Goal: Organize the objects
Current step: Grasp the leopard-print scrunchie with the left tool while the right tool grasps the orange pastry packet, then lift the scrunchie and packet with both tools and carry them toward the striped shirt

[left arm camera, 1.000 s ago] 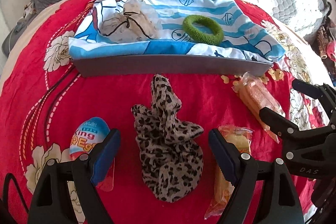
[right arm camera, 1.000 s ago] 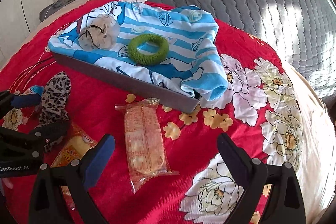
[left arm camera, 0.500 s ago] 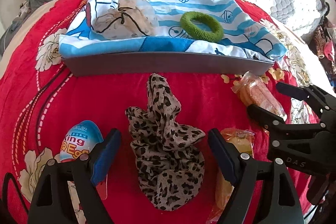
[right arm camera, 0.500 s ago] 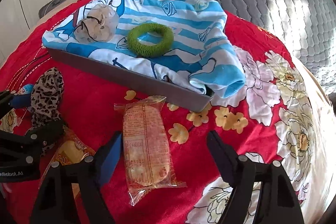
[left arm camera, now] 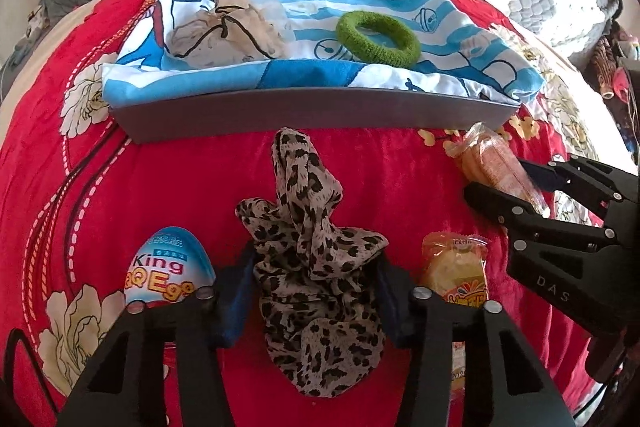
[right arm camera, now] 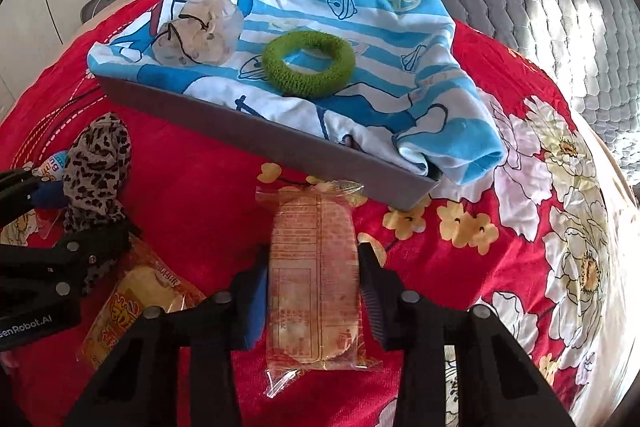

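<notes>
A: Big picture first: a red floral bedspread [right arm camera: 208, 195] across the bed, and on it a grey tray [left arm camera: 320, 111] lined with a blue striped cartoon cloth [right arm camera: 360, 11]. A green knitted ring [right arm camera: 308, 63] and a small drawstring pouch [right arm camera: 200, 27] already lie on that cloth.

B: And both tools are down among the loose items in front of the tray.

A: Right. The left tool [left arm camera: 312, 291] has its blue pads pressed in on either side of the leopard-print scarf [left arm camera: 312, 247]; the jaws look closed onto the crumpled cloth. Its long axis runs away from the tool, one end pointing straight at the tray wall.

B: The right one?

A: The right tool [right arm camera: 314, 287] is narrowed around the long wrapped snack [right arm camera: 314, 267], pads at both long edges, apparently gripping it. That packet lies lengthwise along the fingers, far end just short of the tray's near wall.

B: So the tray is dead ahead of both.

A: Yes, I'd judge each load needs a lift up and forward over the wall. Left behind: a yellow snack packet [left arm camera: 460, 271] between the tools and a King egg [left arm camera: 168, 271] just left of the left tool.
</notes>
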A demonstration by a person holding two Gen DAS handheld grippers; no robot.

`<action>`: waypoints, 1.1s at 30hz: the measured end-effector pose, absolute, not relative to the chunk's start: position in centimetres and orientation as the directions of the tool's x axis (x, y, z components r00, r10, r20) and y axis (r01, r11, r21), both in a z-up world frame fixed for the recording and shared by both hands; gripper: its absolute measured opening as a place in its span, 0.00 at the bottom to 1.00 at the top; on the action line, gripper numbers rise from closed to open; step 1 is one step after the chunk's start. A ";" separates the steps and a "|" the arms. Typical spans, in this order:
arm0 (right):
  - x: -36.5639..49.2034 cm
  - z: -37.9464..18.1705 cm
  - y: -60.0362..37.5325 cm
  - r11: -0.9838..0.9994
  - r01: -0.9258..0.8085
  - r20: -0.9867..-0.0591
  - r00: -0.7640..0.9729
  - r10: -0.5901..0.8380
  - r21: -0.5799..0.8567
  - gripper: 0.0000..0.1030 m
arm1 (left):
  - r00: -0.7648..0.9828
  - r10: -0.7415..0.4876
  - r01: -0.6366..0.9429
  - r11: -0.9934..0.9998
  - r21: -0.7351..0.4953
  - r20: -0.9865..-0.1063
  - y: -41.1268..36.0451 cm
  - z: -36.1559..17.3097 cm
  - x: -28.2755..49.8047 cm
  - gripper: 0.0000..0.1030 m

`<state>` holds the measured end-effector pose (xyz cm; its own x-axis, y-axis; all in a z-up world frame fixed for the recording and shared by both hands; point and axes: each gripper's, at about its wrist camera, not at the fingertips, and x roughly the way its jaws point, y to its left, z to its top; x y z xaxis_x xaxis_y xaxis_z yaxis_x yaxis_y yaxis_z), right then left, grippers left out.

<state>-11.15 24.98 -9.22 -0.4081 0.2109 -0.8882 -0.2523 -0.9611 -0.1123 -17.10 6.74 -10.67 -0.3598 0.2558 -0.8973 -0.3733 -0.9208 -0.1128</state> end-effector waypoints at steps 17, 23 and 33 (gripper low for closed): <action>-10.7 -8.6 25.6 -0.958 -0.274 -0.887 -0.417 0.200 -0.087 0.39 | -0.367 0.318 -0.391 -0.906 -0.165 -0.874 6.3 -9.4 -16.8 0.15; -10.5 -8.0 25.6 -0.958 -0.275 -0.881 -0.428 0.200 -0.084 0.39 | -0.373 0.327 -0.390 -0.904 -0.173 -0.868 5.9 -8.4 -16.7 0.15; -9.9 -6.2 24.9 -0.964 -0.257 -0.872 -0.453 0.185 -0.071 0.39 | -0.370 0.314 -0.378 -0.911 -0.167 -0.874 4.1 -6.9 -16.5 0.15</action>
<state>-9.93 24.89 -6.16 -0.4527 0.1846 -0.8724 -0.2569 -0.9638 -0.0706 -16.54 4.10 -6.86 -0.3705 0.3139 -0.8742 -0.3781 -0.9106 -0.1668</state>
